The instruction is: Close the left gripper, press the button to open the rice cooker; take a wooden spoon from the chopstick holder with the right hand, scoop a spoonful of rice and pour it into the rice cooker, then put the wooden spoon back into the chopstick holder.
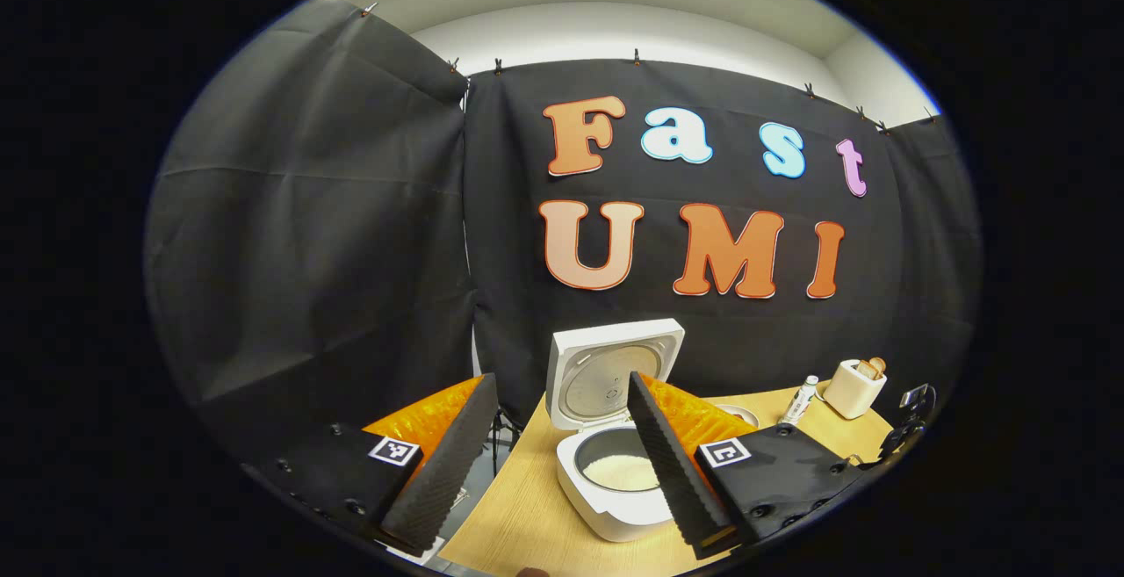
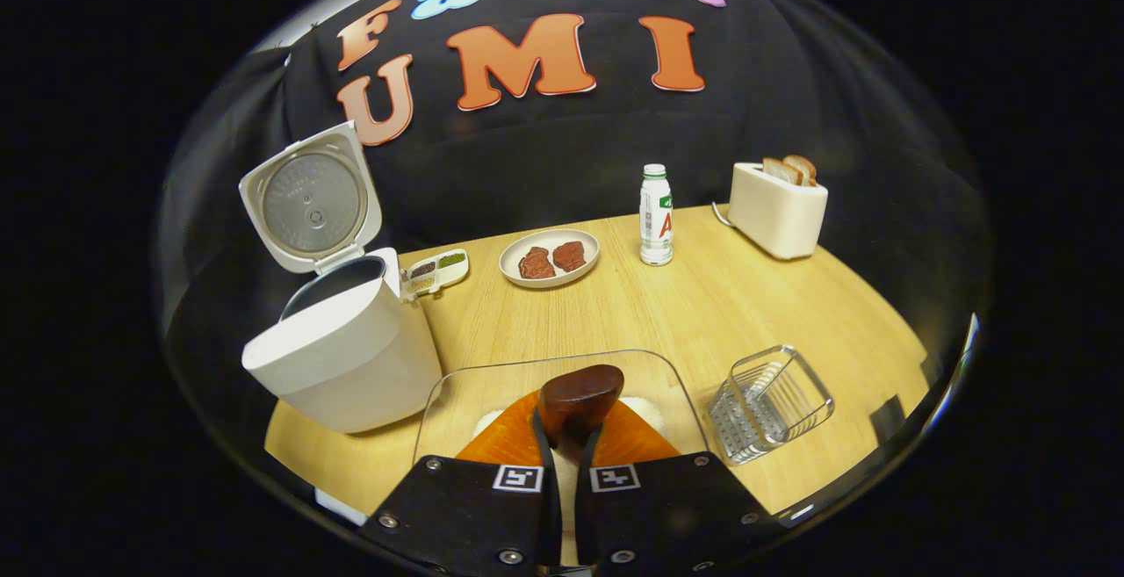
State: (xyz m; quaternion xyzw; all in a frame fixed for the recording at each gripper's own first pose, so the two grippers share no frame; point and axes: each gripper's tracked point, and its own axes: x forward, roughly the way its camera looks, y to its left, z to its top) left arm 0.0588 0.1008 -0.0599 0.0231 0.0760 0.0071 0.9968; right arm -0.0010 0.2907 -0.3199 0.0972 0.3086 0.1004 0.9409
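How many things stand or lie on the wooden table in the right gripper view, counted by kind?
Appliances: 2, rice cooker and toaster
Dishes with food: 2, plate and seasoning tray
Containers: 2, glass bowl and chopstick holder
Bottles: 1, bottle
Total: 7

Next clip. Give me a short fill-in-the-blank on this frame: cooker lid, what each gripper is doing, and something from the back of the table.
1. The rice cooker stands with its lid ____.
2. The right gripper is shut on the ____, above the clear glass bowl.
3. The left gripper has its fingers ____.
4. Two slices of bread stick out of the ____ beside the bottle.

Missing words: open; wooden spoon; open; toaster
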